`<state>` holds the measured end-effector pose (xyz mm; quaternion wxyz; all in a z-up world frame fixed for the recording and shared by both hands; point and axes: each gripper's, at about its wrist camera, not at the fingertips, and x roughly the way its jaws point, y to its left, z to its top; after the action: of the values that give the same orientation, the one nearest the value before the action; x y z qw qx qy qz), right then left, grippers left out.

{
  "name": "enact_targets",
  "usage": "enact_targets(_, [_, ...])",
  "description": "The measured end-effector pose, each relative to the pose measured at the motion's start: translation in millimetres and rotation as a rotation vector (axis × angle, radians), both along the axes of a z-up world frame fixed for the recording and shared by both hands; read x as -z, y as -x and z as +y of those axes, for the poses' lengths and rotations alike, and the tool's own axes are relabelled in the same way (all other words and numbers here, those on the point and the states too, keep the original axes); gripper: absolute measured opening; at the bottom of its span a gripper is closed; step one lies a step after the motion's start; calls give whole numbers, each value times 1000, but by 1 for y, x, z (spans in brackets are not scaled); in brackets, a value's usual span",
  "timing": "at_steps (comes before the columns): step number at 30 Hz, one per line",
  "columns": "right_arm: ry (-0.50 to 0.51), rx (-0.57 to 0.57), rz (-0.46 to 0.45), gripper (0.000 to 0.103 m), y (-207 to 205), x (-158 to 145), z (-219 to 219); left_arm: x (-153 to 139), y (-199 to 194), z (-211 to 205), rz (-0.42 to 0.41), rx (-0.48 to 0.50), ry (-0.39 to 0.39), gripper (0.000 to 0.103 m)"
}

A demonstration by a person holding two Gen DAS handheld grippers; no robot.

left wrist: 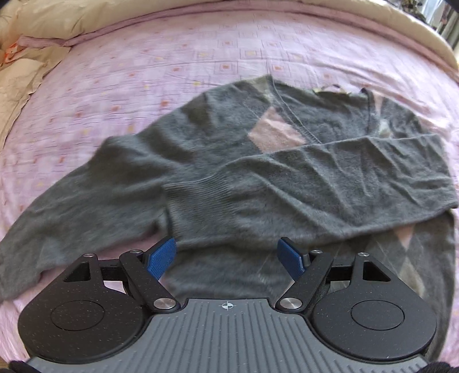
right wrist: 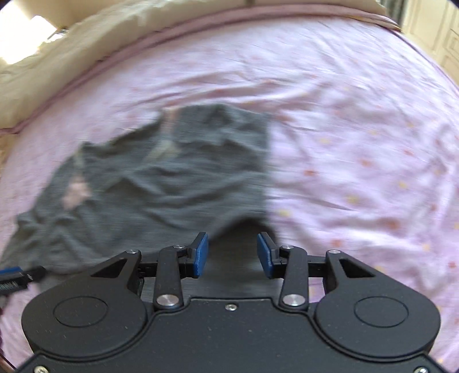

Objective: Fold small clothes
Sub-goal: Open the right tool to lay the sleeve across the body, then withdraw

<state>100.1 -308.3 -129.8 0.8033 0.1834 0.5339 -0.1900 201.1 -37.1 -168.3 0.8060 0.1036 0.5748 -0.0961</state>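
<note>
A small grey V-neck sweater [left wrist: 218, 160] with pink diamond patches lies flat on the pink bedsheet [left wrist: 143, 71]. Its right sleeve [left wrist: 330, 178] is folded across the chest; the left sleeve [left wrist: 74, 206] stretches out to the lower left. My left gripper [left wrist: 228, 256] hovers open over the sweater's lower body, with nothing between its blue pads. In the right wrist view the same sweater [right wrist: 160, 183] is blurred, filling the left half. My right gripper [right wrist: 232, 254] is open above the sweater's right edge, holding nothing. The tip of the left gripper [right wrist: 20, 277] shows at the far left.
The patterned pink sheet [right wrist: 358, 143] spreads wide to the right of the sweater. A cream quilt [left wrist: 71, 20] with a mauve border runs along the far edge of the bed. Crumpled cream bedding [left wrist: 17, 77] lies at the left.
</note>
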Motion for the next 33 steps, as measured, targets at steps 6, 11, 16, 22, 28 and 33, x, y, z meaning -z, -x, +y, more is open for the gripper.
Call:
enact_targets(6, [0,-32,45,54,0,23,-20,41,-11,-7,82,-7,-94,82])
enact_targets(11, [15,-86,62,54,-18,44,-21,44,-8,7,76,-69,-57,93])
enact_targets(16, [71,118,98,54,-8,55,-55,47,-4,17,71,-88,-36,97])
enact_targets(22, [31,161,109,55,19,47,-84,51,0,27,68,-121,-24,103])
enact_targets(28, [-19,148,-69,59,-2,24,-90,53,11,42,39,-142,24,103])
enact_targets(33, [-60,97,-100,66,-57,36,-80,53,22,53,6,-142,46,103])
